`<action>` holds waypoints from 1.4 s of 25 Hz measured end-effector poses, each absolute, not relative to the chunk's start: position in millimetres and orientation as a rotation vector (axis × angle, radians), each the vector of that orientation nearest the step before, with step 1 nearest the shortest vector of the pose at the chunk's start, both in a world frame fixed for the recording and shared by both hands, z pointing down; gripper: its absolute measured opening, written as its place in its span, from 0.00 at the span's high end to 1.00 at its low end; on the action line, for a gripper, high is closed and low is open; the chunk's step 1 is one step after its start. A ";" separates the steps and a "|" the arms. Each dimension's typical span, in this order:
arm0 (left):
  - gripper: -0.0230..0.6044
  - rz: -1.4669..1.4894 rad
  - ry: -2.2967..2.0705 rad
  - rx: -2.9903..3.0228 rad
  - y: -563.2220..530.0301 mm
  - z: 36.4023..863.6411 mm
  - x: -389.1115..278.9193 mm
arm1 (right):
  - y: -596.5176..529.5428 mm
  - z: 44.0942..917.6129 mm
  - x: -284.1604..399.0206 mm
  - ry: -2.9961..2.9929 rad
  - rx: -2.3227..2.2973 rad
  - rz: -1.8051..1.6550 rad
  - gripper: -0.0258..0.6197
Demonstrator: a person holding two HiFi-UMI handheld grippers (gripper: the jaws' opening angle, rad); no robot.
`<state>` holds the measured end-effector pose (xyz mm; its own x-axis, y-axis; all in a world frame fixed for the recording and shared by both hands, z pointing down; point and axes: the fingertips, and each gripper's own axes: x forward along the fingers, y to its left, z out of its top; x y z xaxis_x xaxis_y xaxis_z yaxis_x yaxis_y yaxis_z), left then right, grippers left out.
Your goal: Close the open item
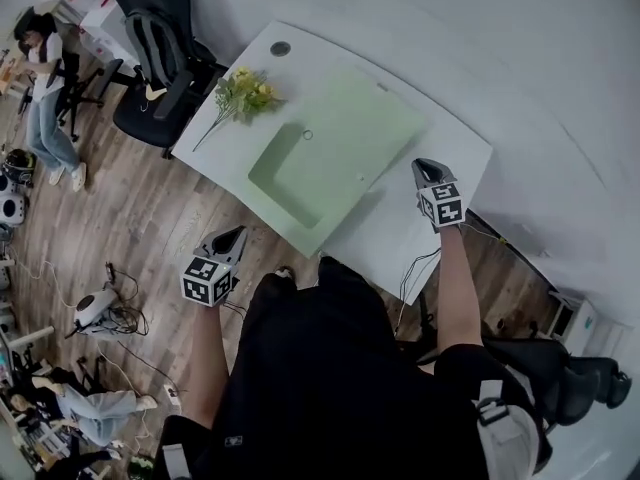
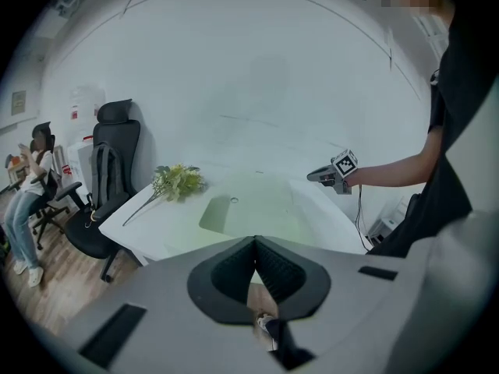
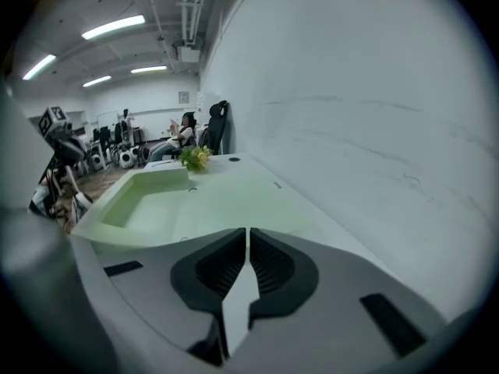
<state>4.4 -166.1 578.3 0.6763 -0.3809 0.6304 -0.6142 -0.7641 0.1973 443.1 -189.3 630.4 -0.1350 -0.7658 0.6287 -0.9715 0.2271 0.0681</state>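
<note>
– Two halves of the pale green case (image 1: 360, 128) are seen laid open and flat on the tabletop (image 1: 385, 243); what is to be feared first?

– A slide is judged likeliest. The case lies loose on a smooth surface, and its near corner is found close to the tabletop's near edge. If a half were shoved rather than lifted, the whole case could be pushed along, or off that edge.

– Can a half be pinched as things stand?

– Not yet. The left gripper (image 2: 253, 244) is seen with its jaws pressed together on nothing, held off the case's near corner, out over the floor (image 1: 120, 228). The right gripper (image 3: 246, 236) is closed but for a hairline slit, empty, and held just beside the case's right-hand corner. The case is touched by neither. Until one is spread, only a nudge with closed tips is possible, and a thin edge could easily be slipped off.

– What is found beside the case?

– A bunch of yellow flowers (image 1: 245, 93) is laid at its far-left corner, with a stem trailing to its left. Should the case be knocked that way, the flowers could be swept aside or caught in the closing seam.

– Anything else?

– Which half is the lid cannot be told. If the recessed half were lifted by mistake, the case might be tipped.
</note>
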 end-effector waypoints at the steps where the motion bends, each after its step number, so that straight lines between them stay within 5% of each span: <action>1: 0.96 0.827 -0.789 2.486 -164.6 583.0 5.5 | -194.4 634.3 444.8 -1.954 1.555 0.451 0.94; 21: 0.95 0.832 -0.768 2.155 -170.9 674.9 9.0 | -284.4 735.4 536.3 -1.757 1.686 0.795 0.94; 35: 0.96 0.801 -0.773 2.060 -190.4 707.3 8.1 | -318.3 697.6 536.1 -2.067 1.841 1.108 0.94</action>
